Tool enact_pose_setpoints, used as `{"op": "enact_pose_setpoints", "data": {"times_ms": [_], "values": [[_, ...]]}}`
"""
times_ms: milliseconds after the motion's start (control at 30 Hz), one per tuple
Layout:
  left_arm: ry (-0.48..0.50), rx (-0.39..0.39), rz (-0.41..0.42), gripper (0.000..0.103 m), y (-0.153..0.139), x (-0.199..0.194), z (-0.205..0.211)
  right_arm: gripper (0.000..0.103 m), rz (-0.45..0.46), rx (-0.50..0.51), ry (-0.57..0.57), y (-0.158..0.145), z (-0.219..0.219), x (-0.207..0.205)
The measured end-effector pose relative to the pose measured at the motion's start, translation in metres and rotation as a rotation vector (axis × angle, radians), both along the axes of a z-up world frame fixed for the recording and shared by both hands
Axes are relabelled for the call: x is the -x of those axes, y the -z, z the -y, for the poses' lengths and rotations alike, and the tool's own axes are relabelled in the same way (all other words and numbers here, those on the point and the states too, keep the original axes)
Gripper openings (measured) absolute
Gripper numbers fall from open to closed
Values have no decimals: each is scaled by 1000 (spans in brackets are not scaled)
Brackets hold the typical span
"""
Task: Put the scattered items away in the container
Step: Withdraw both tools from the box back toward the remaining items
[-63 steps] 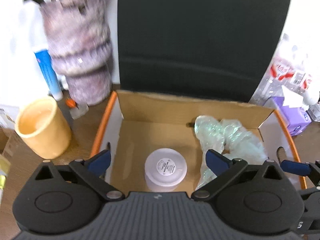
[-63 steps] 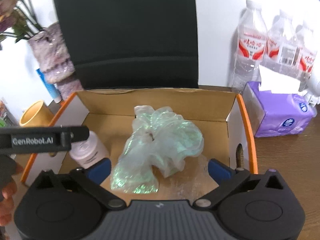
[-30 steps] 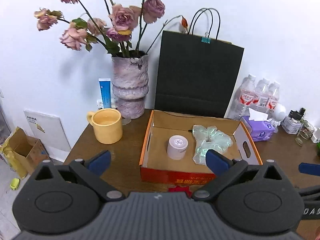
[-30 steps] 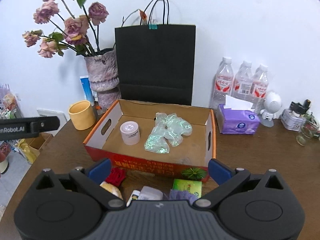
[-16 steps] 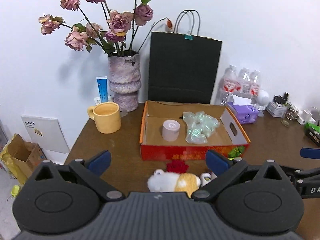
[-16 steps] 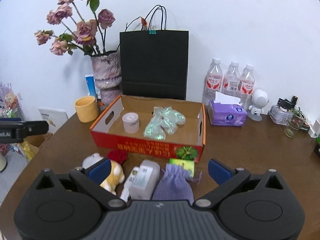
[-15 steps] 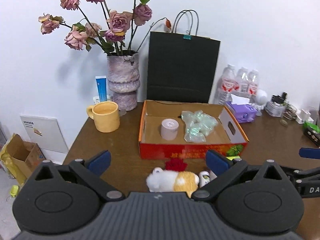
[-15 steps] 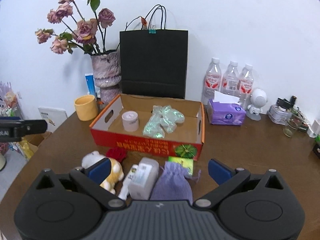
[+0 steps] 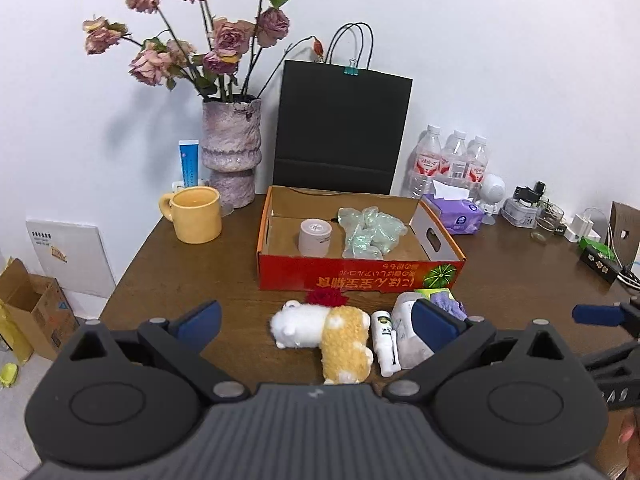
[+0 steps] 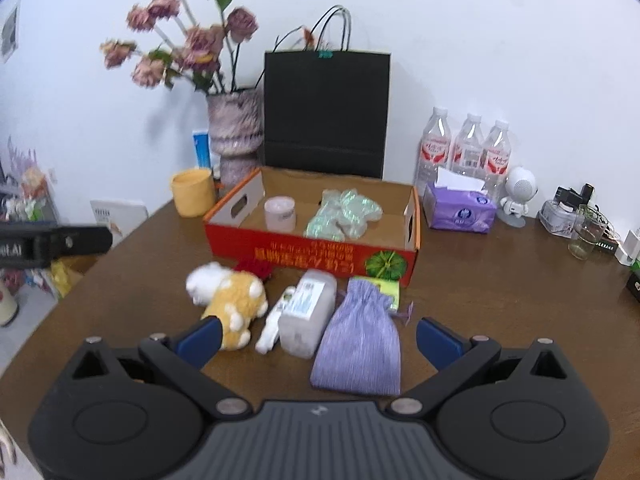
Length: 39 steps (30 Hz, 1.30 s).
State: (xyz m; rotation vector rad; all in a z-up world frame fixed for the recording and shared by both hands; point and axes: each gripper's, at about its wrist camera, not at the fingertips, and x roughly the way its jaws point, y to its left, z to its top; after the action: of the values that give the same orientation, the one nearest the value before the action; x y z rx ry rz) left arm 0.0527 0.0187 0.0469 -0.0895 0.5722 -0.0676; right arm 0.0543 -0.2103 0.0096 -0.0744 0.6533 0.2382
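An open red cardboard box (image 9: 360, 276) (image 10: 312, 254) holds a white jar (image 9: 315, 237) (image 10: 280, 213) and a crumpled green plastic bag (image 9: 370, 232) (image 10: 344, 214). In front of it lie a plush toy (image 9: 332, 332) (image 10: 230, 300), a red flower (image 9: 327, 297) (image 10: 252, 267), a small white bottle (image 9: 386, 342) (image 10: 276, 318), a frosted tub (image 9: 406, 332) (image 10: 306, 312), a purple drawstring pouch (image 10: 362, 344) (image 9: 450, 304) and a green packet (image 10: 388, 290). My left gripper (image 9: 316, 322) is open above the plush toy. My right gripper (image 10: 318, 338) is open over the tub and pouch. Both hold nothing.
Behind the box stand a vase of dried roses (image 9: 232, 152), a yellow mug (image 9: 196, 214), a black paper bag (image 9: 340, 128), water bottles (image 10: 466, 148), a purple tissue pack (image 10: 460, 208) and a small white robot figure (image 10: 518, 194). A glass (image 10: 586, 236) and gadgets sit at the right.
Both grippers have pulled back and up from inside the box, where jar and bag stay. Since half a second ago the right view has dipped closer to the loose items.
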Motion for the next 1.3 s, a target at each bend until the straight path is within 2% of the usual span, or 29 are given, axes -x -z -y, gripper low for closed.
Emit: {"op": "enact_pose_setpoints", "data": {"times_ms": [133, 333, 533, 767, 1000, 1300], "values": [[4, 7, 1, 103, 7, 14, -1, 103, 8, -8, -9, 5, -1, 13], [-12, -34, 49, 103, 15, 35, 2, 103, 45, -20, -13, 9, 3, 31], [27, 10, 52, 103, 23, 50, 4, 103, 49, -43, 9, 17, 12, 43], [58, 5, 63, 103, 28, 58, 11, 103, 75, -20, 52, 30, 19, 53], [61, 68, 29, 103, 37, 61, 9, 103, 42, -48, 39, 40, 22, 52], [67, 30, 13, 103, 47, 61, 13, 103, 45, -60, 32, 43, 25, 54]]}}
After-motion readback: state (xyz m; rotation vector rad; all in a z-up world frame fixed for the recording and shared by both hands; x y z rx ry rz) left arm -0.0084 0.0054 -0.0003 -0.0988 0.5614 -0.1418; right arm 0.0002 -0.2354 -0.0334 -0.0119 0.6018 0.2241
